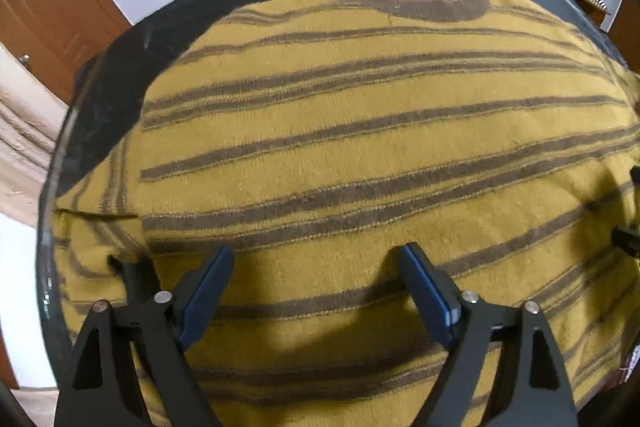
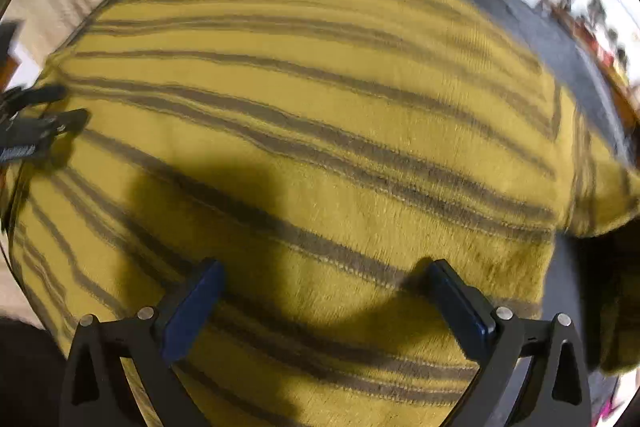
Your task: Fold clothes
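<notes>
The mustard sweater (image 1: pixel 360 155) with brown stripes lies spread on the dark table (image 1: pixel 104 99), brown collar (image 1: pixel 420 1) at the far end, well ahead of both sets of fingers. Its body fills the space under and beyond the fingertips in both wrist views.

Left gripper (image 1: pixel 316 267) hangs over the lower body of the knit, fingers spread wide, nothing between the blue pads (image 1: pixel 208 287), only fabric below. Right gripper (image 2: pixel 324 283) matches it: fingers wide apart, empty, over the hem-side cloth, its view smeared with motion.

Now the risks, as I judge them. This is thick, fuzzy knit; a pinch from above may catch only the top layer, so the fold drags the front and leaves the back behind. The sleeve (image 1: pixel 96 243) bunched off to the left of the left fingers could trail or flop off the table edge. And if the two grippers bite at uneven heights, the fold line skews across the stripes.
</notes>
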`<move>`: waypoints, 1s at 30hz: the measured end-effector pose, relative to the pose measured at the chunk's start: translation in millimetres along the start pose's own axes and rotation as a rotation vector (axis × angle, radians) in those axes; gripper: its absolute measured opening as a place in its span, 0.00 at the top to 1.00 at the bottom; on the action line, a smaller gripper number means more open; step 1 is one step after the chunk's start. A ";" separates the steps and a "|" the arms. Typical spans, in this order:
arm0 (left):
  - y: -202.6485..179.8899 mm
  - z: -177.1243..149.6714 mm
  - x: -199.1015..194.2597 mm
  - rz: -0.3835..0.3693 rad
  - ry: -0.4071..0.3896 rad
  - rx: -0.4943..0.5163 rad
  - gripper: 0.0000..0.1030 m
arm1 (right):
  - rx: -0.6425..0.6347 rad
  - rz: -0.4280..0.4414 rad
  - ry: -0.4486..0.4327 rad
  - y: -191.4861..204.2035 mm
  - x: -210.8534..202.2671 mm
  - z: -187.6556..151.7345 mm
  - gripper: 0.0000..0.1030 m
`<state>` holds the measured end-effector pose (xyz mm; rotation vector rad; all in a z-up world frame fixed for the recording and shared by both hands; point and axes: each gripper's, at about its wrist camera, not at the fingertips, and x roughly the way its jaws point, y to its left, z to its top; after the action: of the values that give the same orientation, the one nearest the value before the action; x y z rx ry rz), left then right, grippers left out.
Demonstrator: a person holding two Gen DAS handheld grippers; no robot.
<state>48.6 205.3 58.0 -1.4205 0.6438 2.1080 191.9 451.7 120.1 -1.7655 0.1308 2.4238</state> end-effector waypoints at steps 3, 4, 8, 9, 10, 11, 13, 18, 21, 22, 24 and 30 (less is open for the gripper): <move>27.7 2.2 1.8 -0.028 0.023 -0.062 0.13 | 0.026 -0.006 -0.021 -0.8 -2.3 -7.8 0.00; 40.5 3.8 1.3 -0.019 0.025 -0.092 0.13 | 0.031 -0.009 -0.022 -0.6 -2.1 -8.1 0.00; 112.7 18.9 -5.5 0.003 0.003 -0.273 0.13 | 0.042 -0.014 -0.004 -0.3 -0.2 -4.8 0.00; 126.1 21.3 -6.8 0.010 0.000 -0.300 0.13 | 0.044 -0.015 -0.001 -0.3 0.2 -4.3 0.00; 138.0 23.3 -8.0 0.019 -0.003 -0.322 0.13 | 0.047 -0.015 0.001 -0.3 0.6 -3.8 0.00; 147.8 25.4 -10.0 0.044 -0.007 -0.333 0.13 | 0.049 -0.016 0.003 -0.5 0.9 -3.4 0.00; 164.7 28.7 -12.4 0.094 -0.012 -0.350 0.13 | 0.055 -0.018 0.003 -0.6 1.4 -3.1 0.00; 183.6 32.7 -11.8 0.102 -0.008 -0.424 0.13 | 0.071 -0.023 0.004 -1.3 2.7 -2.0 0.00; 164.0 43.6 -14.8 0.059 -0.033 -0.382 0.13 | 0.079 -0.024 0.005 -2.3 3.5 -1.1 0.00; 153.2 48.6 -16.0 0.044 -0.043 -0.355 0.13 | 0.083 -0.025 0.006 -2.8 3.8 -0.8 0.00; 129.4 59.3 -16.0 0.000 -0.055 -0.303 0.13 | 0.093 -0.025 0.007 -4.2 4.4 0.2 0.00; 56.8 83.6 -1.8 -0.129 -0.044 -0.139 0.13 | 0.130 -0.031 0.036 -9.5 5.4 2.1 0.00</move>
<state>-45.4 215.4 93.7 -1.4444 0.3846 2.1092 189.9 461.7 115.8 -1.7422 0.2571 2.3064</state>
